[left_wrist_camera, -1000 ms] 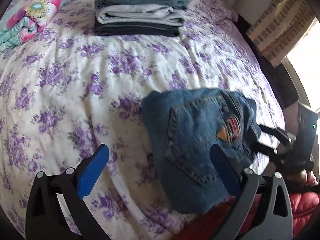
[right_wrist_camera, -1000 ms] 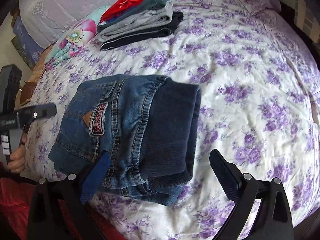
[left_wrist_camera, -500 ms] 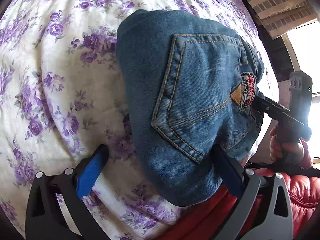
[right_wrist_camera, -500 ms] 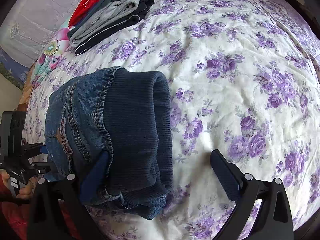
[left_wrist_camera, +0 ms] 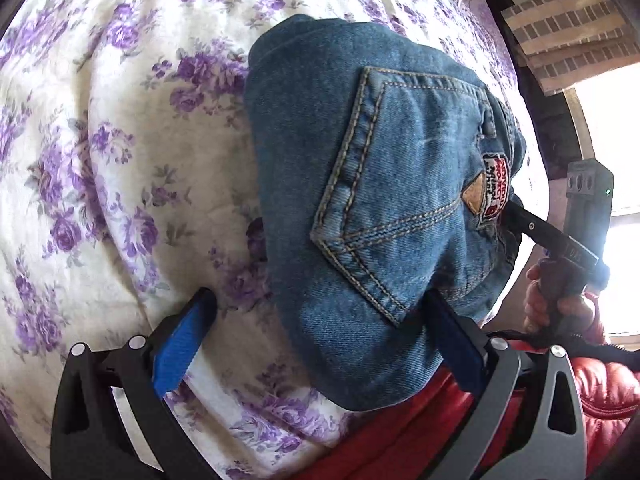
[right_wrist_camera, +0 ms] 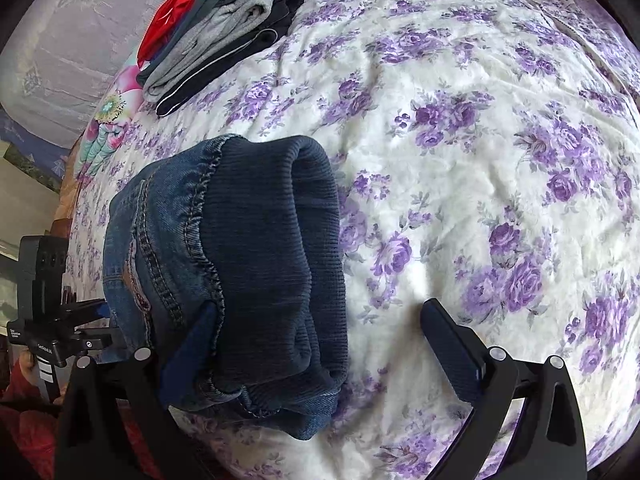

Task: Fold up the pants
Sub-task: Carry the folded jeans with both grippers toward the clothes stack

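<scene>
The bed [right_wrist_camera: 460, 128] wears a purple-flowered cover, with a clothes stack [right_wrist_camera: 224, 36] at its far end. Folded jeans [left_wrist_camera: 372, 200] lie at the near edge. Left tongs [left_wrist_camera: 316, 344] and right tongs [right_wrist_camera: 320, 344] both gape wide, gripping nothing, one finger of each against the jeans.

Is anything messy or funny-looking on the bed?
Nothing really stands out. The folded jeans sit as a neat bundle near the edge of the flowered bedspread, with both grippers open around it. The stack of folded clothes farther back looks tidy. The bedspread has only soft wrinkles.
</scene>
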Demonstrator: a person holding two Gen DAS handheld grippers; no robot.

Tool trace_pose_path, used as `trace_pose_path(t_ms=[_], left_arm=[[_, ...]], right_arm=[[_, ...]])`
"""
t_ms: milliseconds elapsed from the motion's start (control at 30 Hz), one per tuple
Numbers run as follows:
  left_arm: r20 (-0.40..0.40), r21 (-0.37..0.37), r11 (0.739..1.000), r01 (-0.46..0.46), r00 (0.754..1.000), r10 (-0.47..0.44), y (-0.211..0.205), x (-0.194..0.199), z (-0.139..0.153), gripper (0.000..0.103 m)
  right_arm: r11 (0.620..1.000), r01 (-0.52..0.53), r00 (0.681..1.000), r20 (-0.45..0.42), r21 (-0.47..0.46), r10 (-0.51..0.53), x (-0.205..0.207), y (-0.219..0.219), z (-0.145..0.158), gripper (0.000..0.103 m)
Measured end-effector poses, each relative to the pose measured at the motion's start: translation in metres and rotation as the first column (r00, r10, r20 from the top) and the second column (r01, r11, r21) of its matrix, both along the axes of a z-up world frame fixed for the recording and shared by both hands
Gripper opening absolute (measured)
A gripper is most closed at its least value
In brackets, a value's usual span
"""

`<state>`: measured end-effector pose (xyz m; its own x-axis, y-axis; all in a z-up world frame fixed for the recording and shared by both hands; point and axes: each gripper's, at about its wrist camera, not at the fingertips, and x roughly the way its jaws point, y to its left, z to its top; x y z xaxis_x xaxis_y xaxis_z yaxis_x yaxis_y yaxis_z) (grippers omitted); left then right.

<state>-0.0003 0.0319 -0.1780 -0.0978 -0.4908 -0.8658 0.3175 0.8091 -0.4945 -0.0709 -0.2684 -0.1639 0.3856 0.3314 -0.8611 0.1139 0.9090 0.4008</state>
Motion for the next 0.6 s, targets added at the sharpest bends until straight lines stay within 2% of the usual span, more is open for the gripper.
trace_pose_path(t_ms=[67, 200, 267, 300, 333, 367, 433, 500, 600], left_arm=[[-0.006, -0.007, 1.0, -0.009, 1.0, 0.009, 0.002, 0.0, 0.0, 0.099], [-0.024, -0.019, 0.999, -0.027, 0.999, 0.027, 0.006, 0.002, 0.0, 0.099], [-0.058, -0.108, 0.992, -0.067, 0.996, 0.061, 0.009, 0.006, 0.005, 0.098], [-0.081, -0.183, 0.98, -0.08, 0.994, 0.066, 0.01, 0.008, 0.008, 0.098], [-0.086, -0.213, 0.973, -0.086, 0.994, 0.069, 0.008, 0.009, 0.01, 0.098], [-0.075, -0.194, 0.977, -0.086, 0.995, 0.073, 0.005, 0.01, 0.01, 0.098], [-0.059, -0.098, 0.992, -0.081, 0.995, 0.075, -0.004, 0.012, 0.001, 0.099], [-0.073, -0.113, 0.988, -0.108, 0.992, 0.1, -0.003, 0.015, -0.008, 0.099], [-0.072, -0.103, 0.987, -0.127, 0.99, 0.12, -0.002, 0.013, -0.005, 0.099]], right_arm=[[1.0, -0.009, 1.0, -0.001, 0.015, 0.009, 0.001, 0.0, -0.001, 0.1], [0.991, -0.044, 0.999, 0.001, 0.123, 0.044, 0.007, -0.011, -0.004, 0.1], [0.977, -0.035, 0.999, 0.0, 0.212, 0.036, 0.009, -0.022, -0.002, 0.1], [0.954, -0.004, 1.0, 0.006, 0.299, 0.002, 0.009, -0.032, -0.001, 0.1], [0.929, 0.024, 0.999, 0.01, 0.369, -0.03, 0.008, -0.041, 0.0, 0.1], [0.904, 0.058, 0.998, 0.009, 0.425, -0.068, 0.009, -0.05, 0.0, 0.1], [0.877, 0.109, 0.992, 0.0, 0.468, -0.124, 0.01, -0.063, 0.0, 0.1], [0.875, 0.111, 0.993, -0.009, 0.471, -0.121, 0.012, -0.066, -0.002, 0.1], [0.888, 0.043, 0.999, -0.032, 0.458, -0.031, 0.015, -0.051, -0.012, 0.1]])
